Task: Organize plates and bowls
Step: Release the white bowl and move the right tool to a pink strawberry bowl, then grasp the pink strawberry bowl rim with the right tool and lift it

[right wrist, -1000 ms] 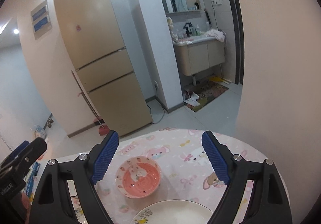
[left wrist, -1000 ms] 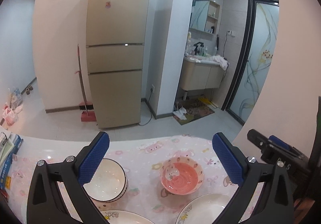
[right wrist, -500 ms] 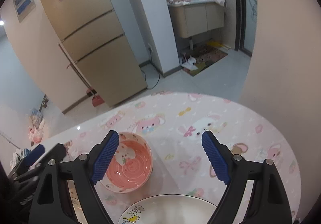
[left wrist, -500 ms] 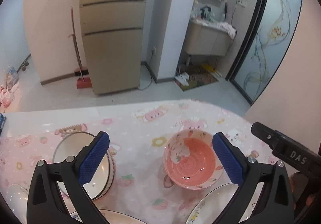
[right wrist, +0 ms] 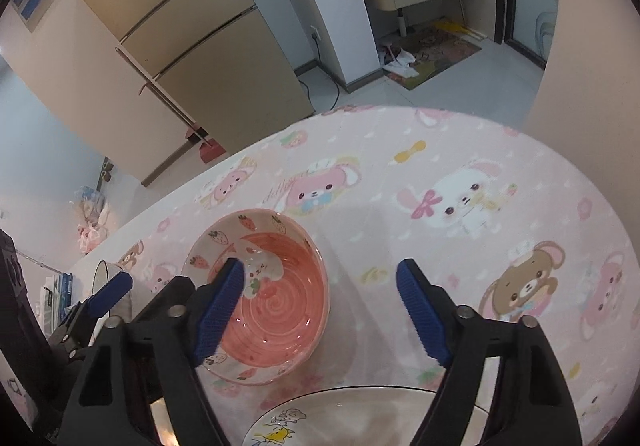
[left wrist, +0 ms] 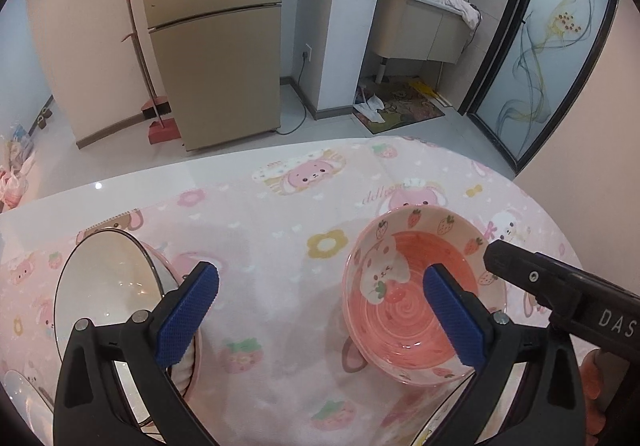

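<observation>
A pink bowl with a rabbit and strawberries (left wrist: pixel 416 286) (right wrist: pixel 272 294) sits on the pink cartoon tablecloth. My left gripper (left wrist: pixel 320 318) is open, its right finger over the pink bowl and its left finger over a white bowl (left wrist: pixel 104 294). My right gripper (right wrist: pixel 320 310) is open, its left finger over the pink bowl's left side. A white plate with a cartoon print (right wrist: pixel 360 422) lies below the right gripper. The right gripper's body shows at the right of the left wrist view (left wrist: pixel 560 298).
The round table's far edge (left wrist: pixel 240 162) drops to a tiled floor. A beige fridge (left wrist: pixel 216 26), a broom and a bathroom doorway stand beyond. A further plate rim (left wrist: pixel 20 394) shows at the lower left. Books lie at the table's left (right wrist: pixel 60 294).
Both grippers have tilted down and moved forward over the table. The pink bowl now lies under the inner fingers of both grippers. Both stay open.
</observation>
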Motion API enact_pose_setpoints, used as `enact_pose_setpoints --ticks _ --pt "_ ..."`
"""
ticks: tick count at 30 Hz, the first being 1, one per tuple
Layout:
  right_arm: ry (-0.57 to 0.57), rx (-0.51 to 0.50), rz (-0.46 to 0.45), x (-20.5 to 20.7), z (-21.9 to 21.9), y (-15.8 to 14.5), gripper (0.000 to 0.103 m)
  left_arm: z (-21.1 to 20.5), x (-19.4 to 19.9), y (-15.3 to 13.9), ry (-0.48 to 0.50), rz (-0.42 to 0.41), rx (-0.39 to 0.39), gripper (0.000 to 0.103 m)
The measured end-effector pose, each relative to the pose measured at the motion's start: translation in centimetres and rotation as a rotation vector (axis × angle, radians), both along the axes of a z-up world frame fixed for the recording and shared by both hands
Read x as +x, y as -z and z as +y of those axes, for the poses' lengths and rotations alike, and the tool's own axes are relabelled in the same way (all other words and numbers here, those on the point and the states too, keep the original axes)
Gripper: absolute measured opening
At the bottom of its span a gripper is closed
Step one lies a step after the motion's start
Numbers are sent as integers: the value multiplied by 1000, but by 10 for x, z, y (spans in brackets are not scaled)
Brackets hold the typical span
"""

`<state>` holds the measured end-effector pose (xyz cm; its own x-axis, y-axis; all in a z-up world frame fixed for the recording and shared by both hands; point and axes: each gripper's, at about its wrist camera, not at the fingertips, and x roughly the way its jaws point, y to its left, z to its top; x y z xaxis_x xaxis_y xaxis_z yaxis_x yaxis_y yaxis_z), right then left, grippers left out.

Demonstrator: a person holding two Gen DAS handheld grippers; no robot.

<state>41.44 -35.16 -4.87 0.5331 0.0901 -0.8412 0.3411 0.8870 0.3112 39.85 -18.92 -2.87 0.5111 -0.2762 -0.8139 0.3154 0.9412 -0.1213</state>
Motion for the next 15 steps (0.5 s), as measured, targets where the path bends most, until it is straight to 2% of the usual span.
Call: enact_pose_setpoints --ticks 2,3,6,10,15 --pt "2 11 3 1 -1 2 68 -2 0 2 5 3 5 100" --pt "-3 10 7 2 0 4 66 -3 1 3 12 4 6 93" --pt "-10 20 14 4 -1 8 57 -7 1 6 29 10 23 84" --pt "-7 64 34 6 -5 17 37 -8 0 7 3 -7 44 81" --pt "1 72 47 8 -8 22 36 -2 2 9 -9 6 23 65"
